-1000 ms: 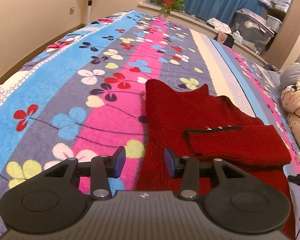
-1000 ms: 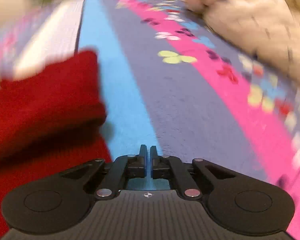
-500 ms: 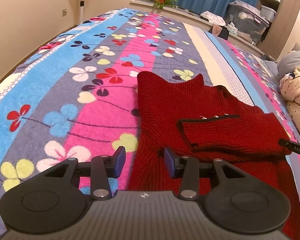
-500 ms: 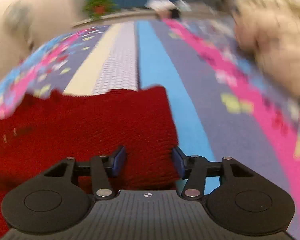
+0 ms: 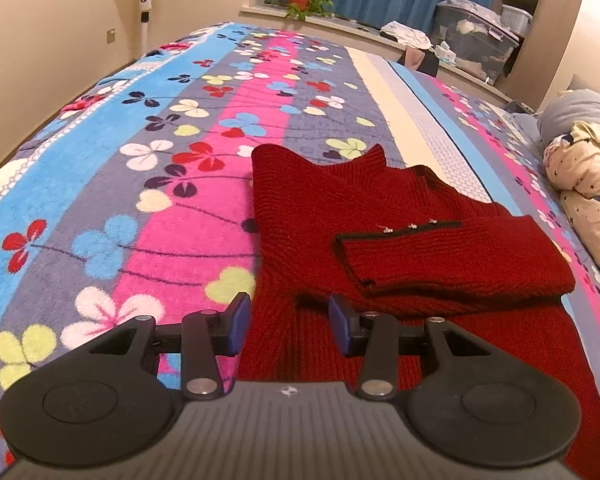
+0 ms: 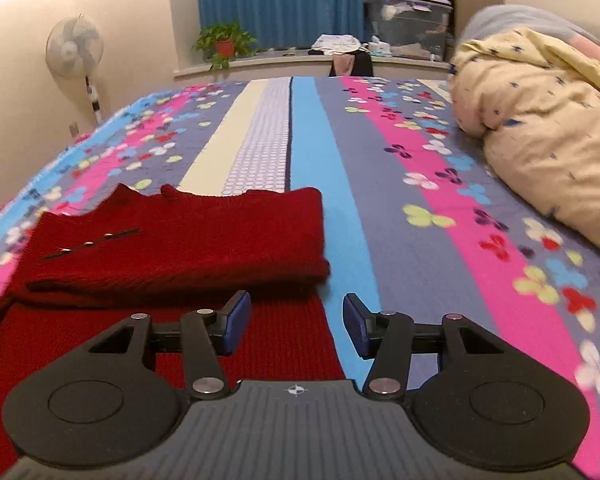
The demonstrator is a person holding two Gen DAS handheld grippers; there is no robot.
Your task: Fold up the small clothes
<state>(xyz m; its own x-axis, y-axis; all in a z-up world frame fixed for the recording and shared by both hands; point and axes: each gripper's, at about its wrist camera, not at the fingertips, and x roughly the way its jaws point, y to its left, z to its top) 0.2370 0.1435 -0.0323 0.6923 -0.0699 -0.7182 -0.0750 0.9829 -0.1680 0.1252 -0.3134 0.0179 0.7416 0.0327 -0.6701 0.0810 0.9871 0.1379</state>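
Red knit sweater spread flat on the flower-striped blanket of the bed, collar end away from the cameras, hem end nearest. One sleeve, with dark trim and small buttons at the cuff, already folded in across the chest; that much looks done. Left side edge straight, with no loose sleeve showing there. Lower body not yet folded up, so probably around the halfway mark, with a hem-to-collar fold and some squaring off left. Left tongs released, fingers spread, hovering just over the sweater's left edge near the hem, gripping nothing. Right tongs likewise released and empty, poised at the right edge where red knit meets the blue stripe. Cream quilt bunched well off to the right.
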